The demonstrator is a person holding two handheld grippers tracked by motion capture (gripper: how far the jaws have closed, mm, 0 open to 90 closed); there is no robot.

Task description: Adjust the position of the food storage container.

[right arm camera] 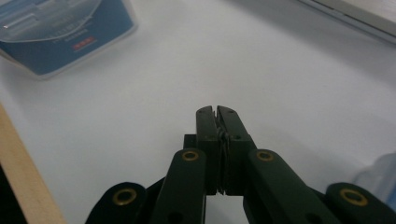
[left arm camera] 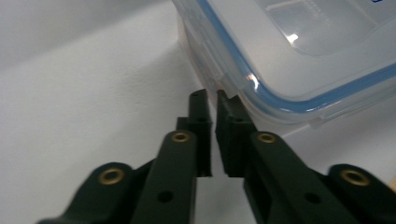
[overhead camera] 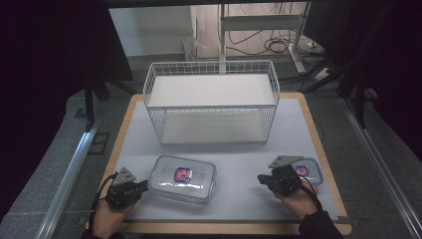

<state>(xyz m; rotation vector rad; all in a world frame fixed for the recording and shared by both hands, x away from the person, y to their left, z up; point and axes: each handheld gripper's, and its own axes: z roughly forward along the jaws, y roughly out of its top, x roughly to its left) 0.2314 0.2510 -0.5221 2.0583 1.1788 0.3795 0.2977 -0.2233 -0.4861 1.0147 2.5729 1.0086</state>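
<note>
Just starting; big box (overhead camera: 182, 178) and small box (overhead camera: 309, 171) both on the table (overhead camera: 239, 159), white basket (overhead camera: 211, 102) empty. Left gripper (left arm camera: 212, 95) nearly shut, tips right by the big box's corner, holding nothing; right gripper (right arm camera: 216, 111) closed, empty.

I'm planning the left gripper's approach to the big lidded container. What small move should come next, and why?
Probably open the left gripper a little. Its jaws stand nearly closed, with only a slim gap, and their tips sit right at the side latch of the container, grasping nothing. They likely need to be wider to take the latch or rim.

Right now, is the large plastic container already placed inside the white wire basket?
No, the large plastic container lies on the table in front of the white wire basket, beside the left gripper.
</note>
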